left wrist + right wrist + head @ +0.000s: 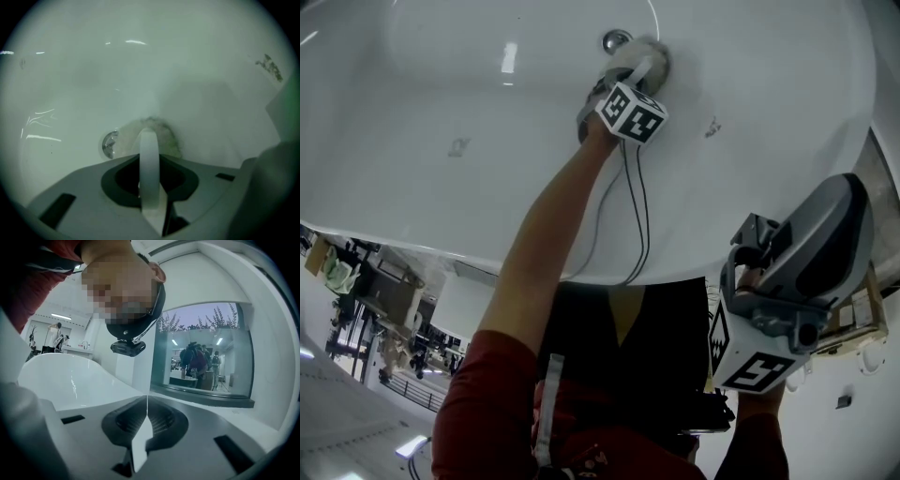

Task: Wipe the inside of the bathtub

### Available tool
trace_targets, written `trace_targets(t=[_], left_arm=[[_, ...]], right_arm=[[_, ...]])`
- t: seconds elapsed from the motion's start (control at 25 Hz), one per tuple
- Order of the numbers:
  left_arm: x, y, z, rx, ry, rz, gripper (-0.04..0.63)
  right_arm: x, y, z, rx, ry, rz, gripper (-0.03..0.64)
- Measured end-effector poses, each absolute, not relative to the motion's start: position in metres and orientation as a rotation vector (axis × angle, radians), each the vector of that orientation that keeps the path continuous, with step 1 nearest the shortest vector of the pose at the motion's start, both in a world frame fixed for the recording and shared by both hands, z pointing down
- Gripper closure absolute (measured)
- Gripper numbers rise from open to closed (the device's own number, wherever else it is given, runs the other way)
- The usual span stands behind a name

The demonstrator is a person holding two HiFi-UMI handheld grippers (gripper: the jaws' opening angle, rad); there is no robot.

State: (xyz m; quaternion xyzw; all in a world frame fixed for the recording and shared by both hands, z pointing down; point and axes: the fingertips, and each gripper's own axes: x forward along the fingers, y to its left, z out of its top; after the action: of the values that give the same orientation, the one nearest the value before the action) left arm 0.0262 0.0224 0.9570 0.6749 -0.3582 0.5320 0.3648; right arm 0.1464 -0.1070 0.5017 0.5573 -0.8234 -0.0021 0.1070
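Observation:
The white bathtub (441, 84) fills the upper head view, with its round metal drain (616, 40) at the far end. My left gripper (639, 67) reaches deep inside and is shut on a pale, fuzzy cloth (656, 56). The cloth is pressed on the tub floor just right of the drain. In the left gripper view the cloth (161, 133) bulges past the shut fingertips (149, 140), beside the drain (110, 144). My right gripper (766, 246) is held up outside the tub's near right rim. It is shut with nothing in it (146, 401).
Dark smudges mark the tub wall (711, 127) (269, 66), and a faint mark (457, 146) lies to the left. The gripper's cables (633, 216) trail over the near rim. The right gripper view faces the person and a glass window (204, 350) with people behind it.

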Motion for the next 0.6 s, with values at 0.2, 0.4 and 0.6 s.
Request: trace_targets(t=[0.2,0.4,0.6], left_arm=[[0.021,0.022,0.945,1.721,-0.919,1.345,0.502],[0.027,0.020,0.891,1.793,-0.886,1.232,0.502],[0.038,0.028,0.795,1.951,-0.769,1.140,0.502]], right_arm=[[0.148,-0.104,0.493,1.661,-2.401,-0.002,0.604],[0.157,-0.096,0.467,1.701,-2.377,-0.049,0.604],[0.162,-0.078,0.419,1.771,-2.326,-0.109,0.604]])
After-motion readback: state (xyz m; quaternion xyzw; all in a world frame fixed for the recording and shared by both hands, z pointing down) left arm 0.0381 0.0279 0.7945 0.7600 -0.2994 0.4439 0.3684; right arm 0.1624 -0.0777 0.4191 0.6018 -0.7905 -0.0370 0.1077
